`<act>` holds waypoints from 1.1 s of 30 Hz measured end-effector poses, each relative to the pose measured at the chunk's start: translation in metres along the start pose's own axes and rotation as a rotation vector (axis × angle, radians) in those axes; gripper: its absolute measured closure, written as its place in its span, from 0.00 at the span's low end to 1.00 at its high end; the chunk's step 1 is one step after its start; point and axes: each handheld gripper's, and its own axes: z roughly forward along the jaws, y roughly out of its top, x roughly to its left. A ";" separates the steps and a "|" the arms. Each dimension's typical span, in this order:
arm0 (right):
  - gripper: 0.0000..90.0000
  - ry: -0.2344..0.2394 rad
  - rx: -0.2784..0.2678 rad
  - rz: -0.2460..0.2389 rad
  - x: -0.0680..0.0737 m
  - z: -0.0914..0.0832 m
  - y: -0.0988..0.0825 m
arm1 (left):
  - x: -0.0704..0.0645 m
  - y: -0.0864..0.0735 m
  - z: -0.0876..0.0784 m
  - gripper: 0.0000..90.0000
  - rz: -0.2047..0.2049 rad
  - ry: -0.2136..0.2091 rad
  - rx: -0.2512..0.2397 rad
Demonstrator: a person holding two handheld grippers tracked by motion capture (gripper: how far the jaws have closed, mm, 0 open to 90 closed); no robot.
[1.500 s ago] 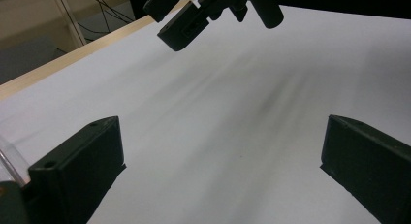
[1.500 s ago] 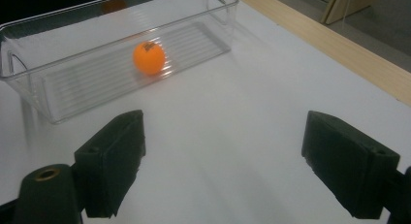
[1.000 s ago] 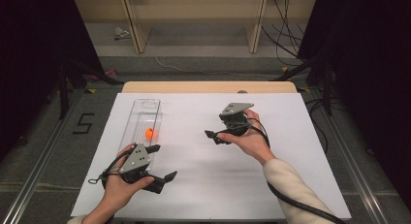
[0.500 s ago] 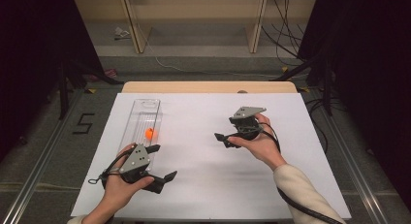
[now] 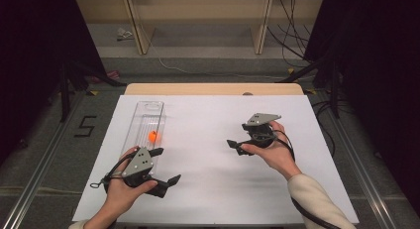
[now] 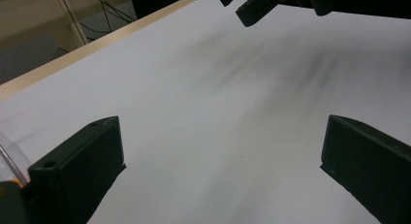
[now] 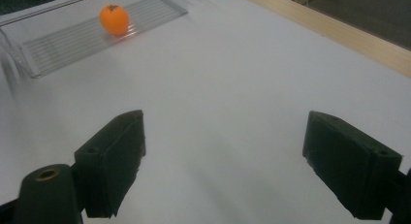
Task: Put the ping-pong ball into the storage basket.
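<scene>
Here, both tools (image 5: pixel 163 165) (image 5: pixel 238 140) low, jaws wide.

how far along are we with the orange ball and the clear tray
The orange ball already lies in the clear tray. Nothing is in hand: the left gripper and right gripper are both open and empty over the white table. Nothing visible seems left.

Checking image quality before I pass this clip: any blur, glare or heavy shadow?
High view: surroundings dark, white table evenly lit, orange ball sharp. Left gripper view: soft smeared shadows across the sheet. Right gripper view: clear tray slightly blurred at its left end.
</scene>
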 end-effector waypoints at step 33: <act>0.18 -0.033 -0.001 0.032 -0.006 -0.026 -0.027 | 0.001 0.000 0.000 0.01 -0.001 0.004 0.000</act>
